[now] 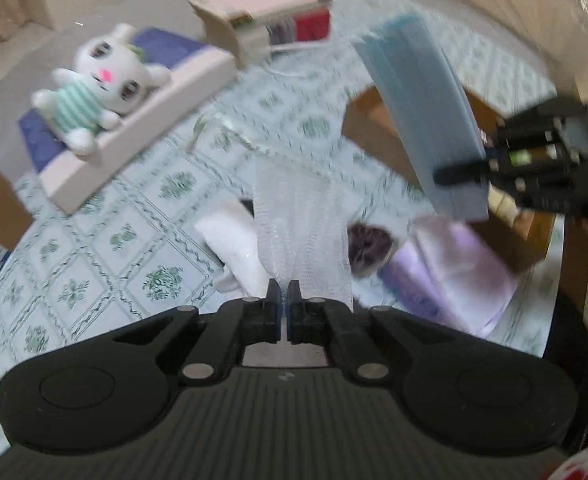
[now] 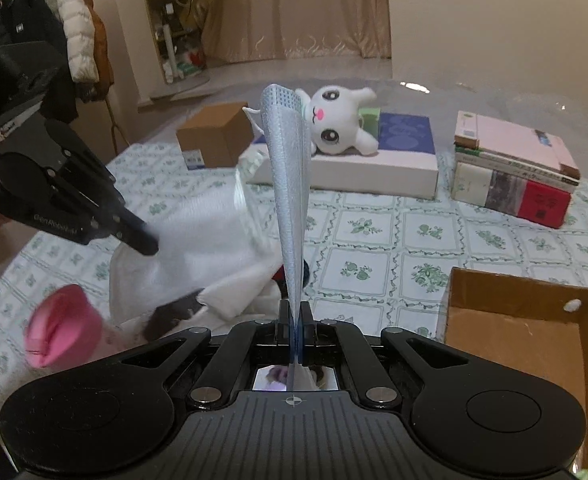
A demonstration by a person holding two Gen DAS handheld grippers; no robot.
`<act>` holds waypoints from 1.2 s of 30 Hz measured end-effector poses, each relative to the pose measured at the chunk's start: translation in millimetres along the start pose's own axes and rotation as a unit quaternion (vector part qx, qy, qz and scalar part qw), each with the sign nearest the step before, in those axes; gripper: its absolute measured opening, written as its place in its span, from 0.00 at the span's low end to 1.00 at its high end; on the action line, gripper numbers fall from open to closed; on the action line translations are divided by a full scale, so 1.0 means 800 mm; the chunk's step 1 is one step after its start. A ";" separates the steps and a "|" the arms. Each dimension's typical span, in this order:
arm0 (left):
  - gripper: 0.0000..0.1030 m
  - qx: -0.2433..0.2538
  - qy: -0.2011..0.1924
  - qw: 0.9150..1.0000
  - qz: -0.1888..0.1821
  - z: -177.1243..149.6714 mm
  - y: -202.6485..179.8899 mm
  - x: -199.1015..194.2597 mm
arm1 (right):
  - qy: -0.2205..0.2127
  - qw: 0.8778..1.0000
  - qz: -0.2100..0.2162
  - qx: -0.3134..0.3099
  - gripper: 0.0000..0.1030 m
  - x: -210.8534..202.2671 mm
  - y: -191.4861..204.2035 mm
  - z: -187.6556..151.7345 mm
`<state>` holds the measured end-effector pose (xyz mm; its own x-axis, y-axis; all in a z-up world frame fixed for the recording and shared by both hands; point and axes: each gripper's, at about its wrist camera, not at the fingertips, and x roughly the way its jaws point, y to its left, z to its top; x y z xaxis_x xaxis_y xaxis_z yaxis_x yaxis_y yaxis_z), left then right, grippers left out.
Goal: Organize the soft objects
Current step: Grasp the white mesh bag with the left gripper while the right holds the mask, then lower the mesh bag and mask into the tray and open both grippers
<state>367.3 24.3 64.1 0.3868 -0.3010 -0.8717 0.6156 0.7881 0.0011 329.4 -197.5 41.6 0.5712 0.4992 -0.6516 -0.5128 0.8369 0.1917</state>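
Two claws, left claw (image 1: 284, 289) pinching white mesh (image 1: 294, 220), right claw (image 2: 295, 312) pinching blue mask (image 2: 289, 168)

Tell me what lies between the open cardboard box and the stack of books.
Right wrist view: only bare patterned tablecloth lies between the open cardboard box and the books.

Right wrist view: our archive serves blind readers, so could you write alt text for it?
The right tongs pinch a folded pale blue face mask that stands upright over a green-patterned tablecloth. Behind it lie a white plush bunny on a flat box and stacked books; the left tongs grip white cloth.
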 end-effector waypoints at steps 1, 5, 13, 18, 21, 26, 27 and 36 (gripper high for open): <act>0.01 -0.009 -0.011 1.000 0.005 -0.001 -0.005 -0.012 | -0.004 1.000 -0.002 0.001 0.01 -0.010 0.003 0.000; 0.01 -0.048 -0.055 0.997 0.014 -0.004 -0.024 -0.053 | -0.021 1.000 -0.014 0.008 0.01 -0.054 0.011 -0.004; 0.01 -0.104 -0.130 0.986 0.012 -0.017 -0.097 -0.108 | -0.033 0.998 -0.024 0.048 0.01 -0.125 0.012 -0.036; 0.01 -0.121 -0.159 0.980 0.005 -0.026 -0.151 -0.111 | -0.041 0.996 -0.036 0.076 0.01 -0.163 0.000 -0.060; 0.01 -0.133 -0.175 0.976 -0.004 -0.029 -0.182 -0.108 | -0.044 0.994 -0.050 0.089 0.01 -0.187 -0.013 -0.076; 0.01 -0.149 -0.189 0.970 -0.024 -0.025 -0.227 -0.094 | -0.046 0.989 -0.081 0.116 0.01 -0.223 -0.045 -0.103; 0.01 -0.151 -0.191 0.970 -0.028 -0.023 -0.235 -0.090 | -0.046 0.988 -0.087 0.121 0.01 -0.229 -0.052 -0.108; 0.01 -0.163 -0.191 0.967 -0.043 0.006 -0.290 -0.035 | -0.043 0.978 -0.128 0.161 0.01 -0.262 -0.116 -0.139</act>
<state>216.9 -152.8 90.8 0.6086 -0.4997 -0.6163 0.4308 0.8604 -0.2722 186.2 -404.6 79.0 0.7135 0.2697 -0.6467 -0.1259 0.9573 0.2603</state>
